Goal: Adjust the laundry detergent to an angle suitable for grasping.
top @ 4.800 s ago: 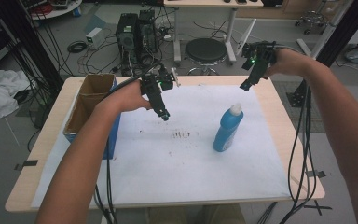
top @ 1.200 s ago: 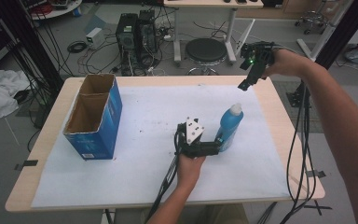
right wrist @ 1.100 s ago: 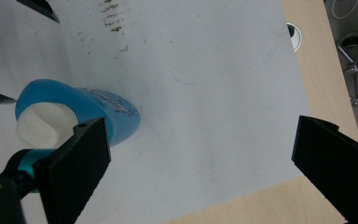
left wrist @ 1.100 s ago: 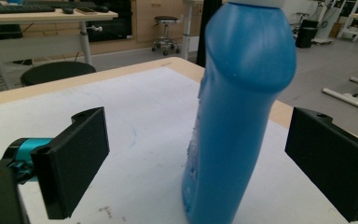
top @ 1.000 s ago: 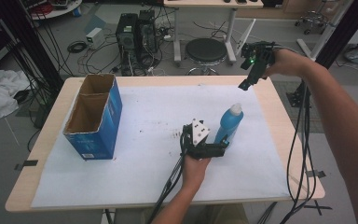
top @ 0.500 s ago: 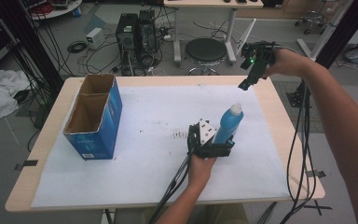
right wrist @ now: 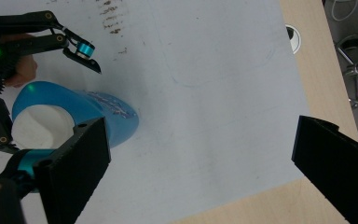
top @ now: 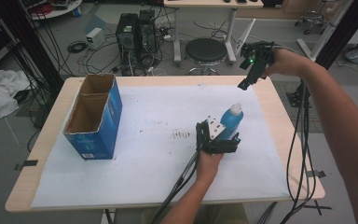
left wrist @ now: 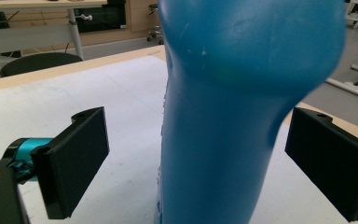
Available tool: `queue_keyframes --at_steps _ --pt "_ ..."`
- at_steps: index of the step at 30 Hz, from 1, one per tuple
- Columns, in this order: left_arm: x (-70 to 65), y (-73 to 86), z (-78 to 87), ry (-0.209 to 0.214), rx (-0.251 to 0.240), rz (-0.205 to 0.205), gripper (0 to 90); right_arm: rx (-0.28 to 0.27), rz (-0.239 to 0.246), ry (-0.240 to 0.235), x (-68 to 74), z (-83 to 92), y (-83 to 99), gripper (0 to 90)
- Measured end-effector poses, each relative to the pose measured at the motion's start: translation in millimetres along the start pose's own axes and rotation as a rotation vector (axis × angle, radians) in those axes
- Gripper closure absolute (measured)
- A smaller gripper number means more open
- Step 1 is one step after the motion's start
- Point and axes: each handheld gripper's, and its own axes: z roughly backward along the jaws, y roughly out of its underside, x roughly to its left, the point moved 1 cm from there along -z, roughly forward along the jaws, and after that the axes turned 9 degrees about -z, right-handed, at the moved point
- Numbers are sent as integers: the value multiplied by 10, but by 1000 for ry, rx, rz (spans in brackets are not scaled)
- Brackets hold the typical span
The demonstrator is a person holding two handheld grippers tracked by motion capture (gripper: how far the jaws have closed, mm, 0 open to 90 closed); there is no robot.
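Left gripper (top: 224, 139) has closed in on the blue bottle (top: 229, 122), which stands upright right of the blue box (top: 94, 117). Jaws spread, now straddling the bottle, not pinching; grasp looks imminent. Right gripper (top: 246, 80) hovers beyond the bottle, jaws spread.

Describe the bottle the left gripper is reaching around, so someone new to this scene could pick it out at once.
On the white sheet covering the wooden table, look right of centre, well away from the blue cardboard box at the left. The blue bottle stands upright there between the open jaws of the left gripper. Its white cap sets it apart.
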Motion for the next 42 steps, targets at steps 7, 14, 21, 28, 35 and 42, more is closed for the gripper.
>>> queue_keyframes --at_steps 7,14,21,28,35,42 --pt "-39 -2 -83 -23 0 1 61 -1 -4 1 -9 2 9 33" --pt "-45 5 -111 -38 -6 4 61 -10 -2 -2 -20 1 13 33" --pt "-60 5 -115 -33 -8 -6 111 -7 -2 1 -26 7 18 33" --pt "-57 -1 -106 -30 -9 -8 170 -8 -7 -1 -20 2 14 33" --pt "-50 -6 -98 -38 -10 -4 209 -7 -1 0 -20 -2 5 33" --pt "-63 -10 -98 -34 -12 -13 254 -7 -1 -3 -18 -7 2 33"
